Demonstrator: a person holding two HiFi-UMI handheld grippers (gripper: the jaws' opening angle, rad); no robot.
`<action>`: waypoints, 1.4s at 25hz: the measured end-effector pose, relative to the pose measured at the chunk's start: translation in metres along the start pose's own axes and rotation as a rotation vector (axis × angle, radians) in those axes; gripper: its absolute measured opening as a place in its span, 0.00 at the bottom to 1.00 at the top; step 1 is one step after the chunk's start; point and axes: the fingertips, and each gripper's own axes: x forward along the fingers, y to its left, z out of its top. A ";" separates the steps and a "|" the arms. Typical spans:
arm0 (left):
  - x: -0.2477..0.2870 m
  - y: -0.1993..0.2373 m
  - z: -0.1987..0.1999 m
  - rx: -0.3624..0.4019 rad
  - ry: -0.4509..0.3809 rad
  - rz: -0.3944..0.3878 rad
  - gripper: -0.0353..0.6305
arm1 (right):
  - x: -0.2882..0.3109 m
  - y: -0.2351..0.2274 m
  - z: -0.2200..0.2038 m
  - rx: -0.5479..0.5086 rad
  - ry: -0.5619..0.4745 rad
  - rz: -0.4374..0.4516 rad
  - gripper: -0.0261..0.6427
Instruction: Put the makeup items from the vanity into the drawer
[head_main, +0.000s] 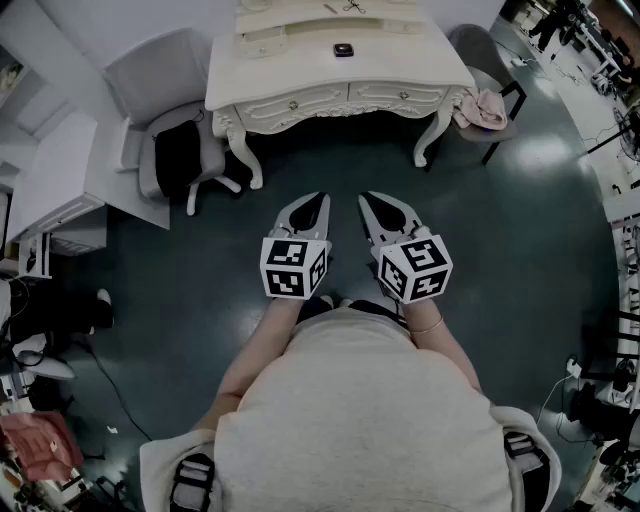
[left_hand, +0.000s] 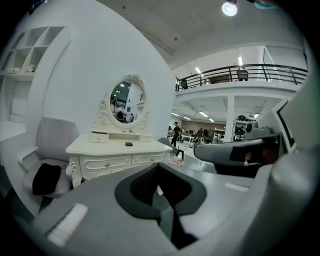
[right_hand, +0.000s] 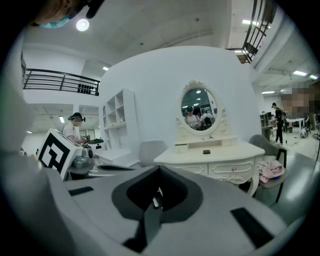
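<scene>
Person's torso (head_main: 360, 400) in a grey top fills the bottom of the head view, forearms reaching fwd to both grippers, held side by side over the dark floor (head_main: 520, 220), well short of the vanity.

L gripper (head_main: 318, 200): jaws brought together, tips meeting, nothing btwn them; its own view (left_hand: 158, 171) shows the same, touching nothing. R gripper (head_main: 366, 199): jaws also fully together, empty, tips meeting in its own view (right_hand: 159, 172). Both point fwd toward the vanity, tilted slightly down, marker cubes nearest the person.

Makeup item (head_main: 343, 49): small, dark, flat, roughly rectangular w/ a lighter middle; lies flat on the vanity top (head_main: 300, 62), near the centre, just in front of the raised back shelf. Seen low and dark in the L gripper view (left_hand: 129, 144) and the R gripper view (right_hand: 206, 151). Long axis seems to run across the vanity, parallel to its front edge; too small to tell which end is which.

Vanity is cream w/ carved legs, oval mirror (left_hand: 128, 101) and two front drawers (head_main: 292, 103), both shut. Small cream box (left_hand: 100, 136) sits on the back shelf, L side. Grey chair (head_main: 160, 75) at the vanity's L; second chair w/ pink cloth (head_main: 482, 110) at its R.
</scene>
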 end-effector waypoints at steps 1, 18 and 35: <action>-0.001 -0.002 0.001 -0.001 -0.020 -0.014 0.07 | 0.001 0.000 -0.004 -0.011 0.010 0.000 0.05; 0.007 -0.034 0.017 0.051 -0.081 -0.074 0.07 | -0.018 -0.024 -0.005 0.004 -0.012 0.009 0.05; 0.052 0.004 0.014 -0.114 -0.042 -0.047 0.07 | 0.023 -0.066 -0.011 0.054 0.013 0.013 0.05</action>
